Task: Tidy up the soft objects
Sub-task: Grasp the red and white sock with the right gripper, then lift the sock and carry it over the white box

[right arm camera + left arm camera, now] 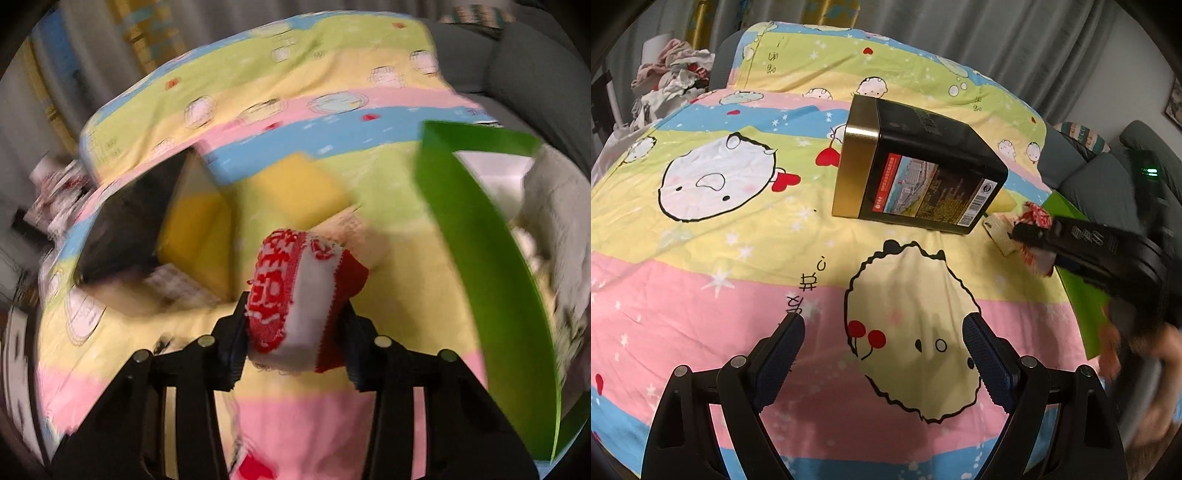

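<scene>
While our left gripper [882,326] hangs released over the cartoon bedsheet [701,258], our right gripper [293,328] grasps a red-and-white cloth pouch [299,295] near the green box [480,236].

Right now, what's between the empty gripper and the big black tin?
Nothing but bare cartoon bedsheet. In the left wrist view, the open left gripper faces the black tin lying on its side, with only the printed sheet between them.

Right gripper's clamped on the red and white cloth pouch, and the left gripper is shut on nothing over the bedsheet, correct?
Not quite: the left gripper is open, jaws wide apart over the bedsheet, per the left wrist view. The right gripper does clamp the red and white cloth pouch.
</scene>
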Action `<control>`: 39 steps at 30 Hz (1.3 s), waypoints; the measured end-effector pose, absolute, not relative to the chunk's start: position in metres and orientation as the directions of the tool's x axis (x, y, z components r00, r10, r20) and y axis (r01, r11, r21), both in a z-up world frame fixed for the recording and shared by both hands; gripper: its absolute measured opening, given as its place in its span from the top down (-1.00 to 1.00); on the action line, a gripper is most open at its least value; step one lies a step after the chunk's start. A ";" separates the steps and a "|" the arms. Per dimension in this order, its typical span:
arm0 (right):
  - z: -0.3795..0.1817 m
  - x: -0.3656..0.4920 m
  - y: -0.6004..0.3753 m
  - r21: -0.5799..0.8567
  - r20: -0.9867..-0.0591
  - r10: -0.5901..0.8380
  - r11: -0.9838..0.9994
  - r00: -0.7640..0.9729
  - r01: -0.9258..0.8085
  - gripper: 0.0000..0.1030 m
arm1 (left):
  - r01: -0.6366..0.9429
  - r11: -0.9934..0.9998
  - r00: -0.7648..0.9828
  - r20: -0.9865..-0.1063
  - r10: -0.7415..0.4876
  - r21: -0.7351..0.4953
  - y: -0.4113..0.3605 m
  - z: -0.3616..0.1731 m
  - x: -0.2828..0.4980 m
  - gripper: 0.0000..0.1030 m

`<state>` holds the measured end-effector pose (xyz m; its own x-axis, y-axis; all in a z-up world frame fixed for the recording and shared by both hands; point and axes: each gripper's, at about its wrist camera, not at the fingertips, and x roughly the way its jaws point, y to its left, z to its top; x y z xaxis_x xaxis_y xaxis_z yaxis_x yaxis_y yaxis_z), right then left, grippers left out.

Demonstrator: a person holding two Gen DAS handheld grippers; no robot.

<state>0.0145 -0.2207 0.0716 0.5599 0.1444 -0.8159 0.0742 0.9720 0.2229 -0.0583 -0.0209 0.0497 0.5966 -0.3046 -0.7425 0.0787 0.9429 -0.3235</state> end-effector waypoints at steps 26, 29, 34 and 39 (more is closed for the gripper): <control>0.031 0.005 -0.189 0.462 -0.813 0.453 0.884 0.366 -0.068 -0.01 | 0.220 0.859 0.519 -0.690 -0.504 -0.462 -0.063 0.038 -0.047 0.06; 0.027 0.007 -0.192 0.472 -0.810 0.458 0.880 0.366 -0.057 0.17 | 0.260 0.816 0.470 -0.670 -0.574 -0.517 -0.071 0.035 -0.040 0.29; 0.045 0.002 -0.211 0.502 -0.771 0.465 0.864 0.436 -0.034 0.24 | 0.348 0.812 0.510 -0.632 -0.583 -0.469 -0.094 0.058 -0.041 0.30; 0.089 -0.017 -0.254 0.512 -0.696 0.397 0.858 0.599 0.026 0.25 | 0.480 0.737 0.495 -0.546 -0.676 -0.477 -0.127 0.094 -0.040 0.30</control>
